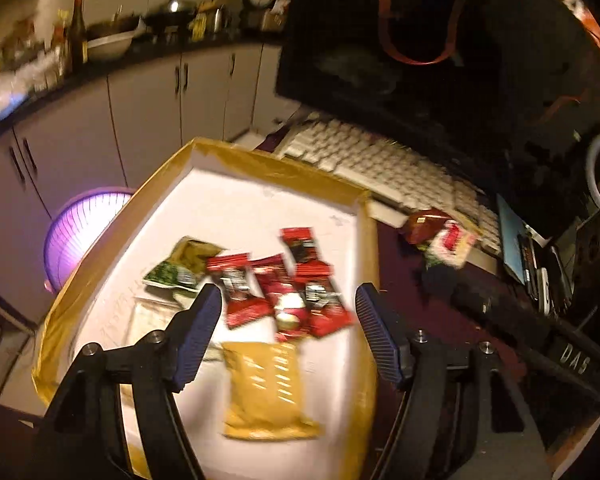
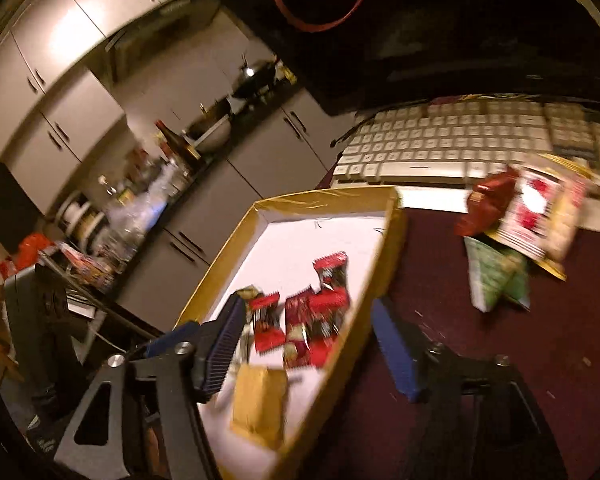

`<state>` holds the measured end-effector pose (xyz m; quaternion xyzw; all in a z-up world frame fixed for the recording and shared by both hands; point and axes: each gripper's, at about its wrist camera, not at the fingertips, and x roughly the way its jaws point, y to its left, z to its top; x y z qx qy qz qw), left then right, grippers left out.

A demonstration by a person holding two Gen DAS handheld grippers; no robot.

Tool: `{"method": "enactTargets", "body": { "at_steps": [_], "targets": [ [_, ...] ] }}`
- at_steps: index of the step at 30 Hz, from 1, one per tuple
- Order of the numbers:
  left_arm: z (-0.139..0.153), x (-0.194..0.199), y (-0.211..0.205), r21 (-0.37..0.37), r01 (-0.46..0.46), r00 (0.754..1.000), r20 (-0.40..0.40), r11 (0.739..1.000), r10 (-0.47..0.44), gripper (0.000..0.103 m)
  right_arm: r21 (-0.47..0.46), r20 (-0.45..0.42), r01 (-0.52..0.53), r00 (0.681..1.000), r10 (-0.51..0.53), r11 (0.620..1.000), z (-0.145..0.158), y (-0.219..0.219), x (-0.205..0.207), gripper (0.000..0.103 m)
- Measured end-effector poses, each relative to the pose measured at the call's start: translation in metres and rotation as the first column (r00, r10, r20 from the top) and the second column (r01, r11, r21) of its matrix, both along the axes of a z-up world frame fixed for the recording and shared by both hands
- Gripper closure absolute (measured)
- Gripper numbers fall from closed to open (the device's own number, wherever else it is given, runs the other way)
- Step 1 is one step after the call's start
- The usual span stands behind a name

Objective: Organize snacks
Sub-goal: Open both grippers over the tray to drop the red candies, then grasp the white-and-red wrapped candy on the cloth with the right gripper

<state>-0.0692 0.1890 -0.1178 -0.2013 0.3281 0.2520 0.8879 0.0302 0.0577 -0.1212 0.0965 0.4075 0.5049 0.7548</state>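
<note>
A shallow white box with a gold rim holds several red snack packets, a green packet and a yellow pouch. My left gripper is open and empty, hovering above the red packets. In the right wrist view the same box holds the red packets and the yellow pouch. My right gripper is open and empty over the box's right rim. More snacks lie on the maroon table: a red and white pile and a green packet.
A white keyboard and a dark monitor stand behind the box. The loose snack pile lies by the keyboard. Dark devices crowd the table's right side. A purple basket and kitchen cabinets lie left.
</note>
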Motion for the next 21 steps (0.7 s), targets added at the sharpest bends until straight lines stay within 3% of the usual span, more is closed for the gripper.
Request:
{"method": "enactTargets", "body": {
  "at_steps": [7, 11, 21],
  "targets": [
    [0.011, 0.024, -0.070, 0.052, 0.126, 0.992, -0.022, 0.991, -0.125, 0.033, -0.022, -0.020, 0.083, 0.996, -0.083, 0.996, -0.027, -0.096, 0.012, 0.030],
    [0.009, 0.041, -0.094, 0.029, 0.157, 0.987, -0.040, 0.987, -0.155, 0.034, -0.059, -0.050, 0.163, 0.985, -0.166, 0.985, -0.045, -0.128, 0.025, 0.030],
    [0.007, 0.054, -0.119, 0.038, 0.169, 0.984, -0.057, 0.985, -0.166, 0.034, -0.112, -0.038, 0.262, 0.963, -0.268, 0.959, -0.072, -0.144, 0.037, 0.031]
  ]
}}
